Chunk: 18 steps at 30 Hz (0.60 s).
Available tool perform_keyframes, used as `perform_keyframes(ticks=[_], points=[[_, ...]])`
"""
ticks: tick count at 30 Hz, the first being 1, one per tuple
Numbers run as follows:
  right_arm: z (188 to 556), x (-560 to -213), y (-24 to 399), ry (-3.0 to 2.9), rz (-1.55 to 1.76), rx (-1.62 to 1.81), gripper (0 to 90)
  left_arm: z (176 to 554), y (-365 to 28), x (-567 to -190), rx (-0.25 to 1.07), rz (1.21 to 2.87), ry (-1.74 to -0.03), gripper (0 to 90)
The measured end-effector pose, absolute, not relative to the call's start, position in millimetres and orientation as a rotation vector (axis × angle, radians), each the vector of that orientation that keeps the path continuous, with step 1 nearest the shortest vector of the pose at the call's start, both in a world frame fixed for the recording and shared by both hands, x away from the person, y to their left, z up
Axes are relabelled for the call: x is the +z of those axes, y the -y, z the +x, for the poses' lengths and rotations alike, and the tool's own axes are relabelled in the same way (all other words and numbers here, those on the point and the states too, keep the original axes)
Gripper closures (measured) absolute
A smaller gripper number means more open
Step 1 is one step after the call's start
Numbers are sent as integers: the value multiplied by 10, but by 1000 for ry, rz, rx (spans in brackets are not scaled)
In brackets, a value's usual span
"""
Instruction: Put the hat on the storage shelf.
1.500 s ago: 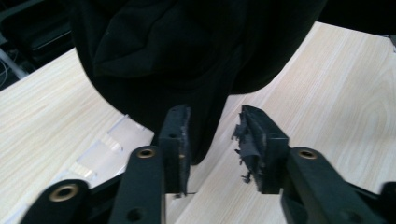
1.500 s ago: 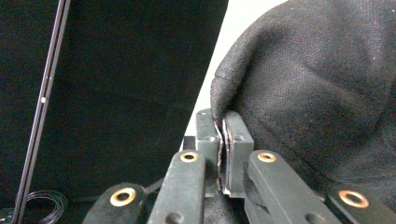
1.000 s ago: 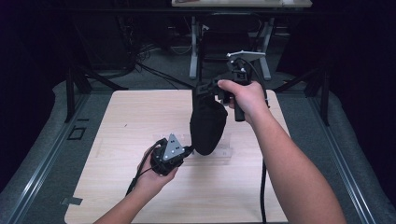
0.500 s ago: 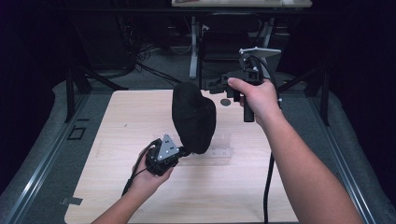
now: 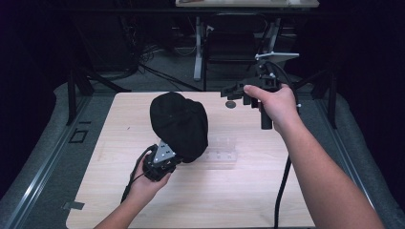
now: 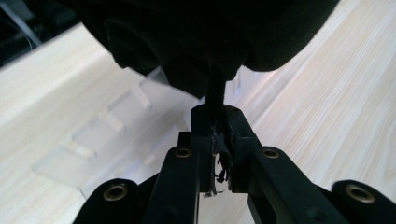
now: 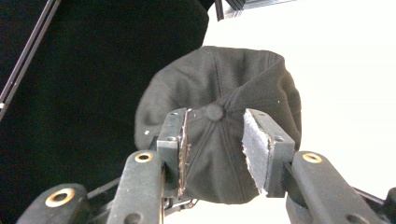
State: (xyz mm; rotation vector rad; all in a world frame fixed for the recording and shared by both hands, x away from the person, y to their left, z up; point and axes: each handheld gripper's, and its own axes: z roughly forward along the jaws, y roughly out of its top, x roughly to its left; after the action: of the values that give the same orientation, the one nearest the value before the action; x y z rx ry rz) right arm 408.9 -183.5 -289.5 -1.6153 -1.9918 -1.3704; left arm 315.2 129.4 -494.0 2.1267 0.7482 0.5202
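One clear rack (image 6: 93, 140) beneath the black cap (image 6: 205, 37) — plainer in the left gripper view.

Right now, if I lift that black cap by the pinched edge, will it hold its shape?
Probably not: the black cap looks soft and sags around the left gripper. Likely light, since one thin pinched edge carries it. The right gripper, just opened, stands clear of it.

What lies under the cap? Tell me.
Under the cap, a clear slotted rack lies on the table. The cap covers the rack's left end. The left gripper pinches the cap's edge.
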Motion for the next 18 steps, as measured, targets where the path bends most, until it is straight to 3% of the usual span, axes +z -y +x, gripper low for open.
perform_keyframes(ticks=[10, 18], points=[[4002, -2934, 1961, 2041, -1669, -1369, 565, 3121, -1384, -5045, 508, 2113, -785, 824], [3914, -2957, 2064, 2121, -1716, -1354, 559, 3107, -1463, -5094, 493, 2083, -827, 698]])
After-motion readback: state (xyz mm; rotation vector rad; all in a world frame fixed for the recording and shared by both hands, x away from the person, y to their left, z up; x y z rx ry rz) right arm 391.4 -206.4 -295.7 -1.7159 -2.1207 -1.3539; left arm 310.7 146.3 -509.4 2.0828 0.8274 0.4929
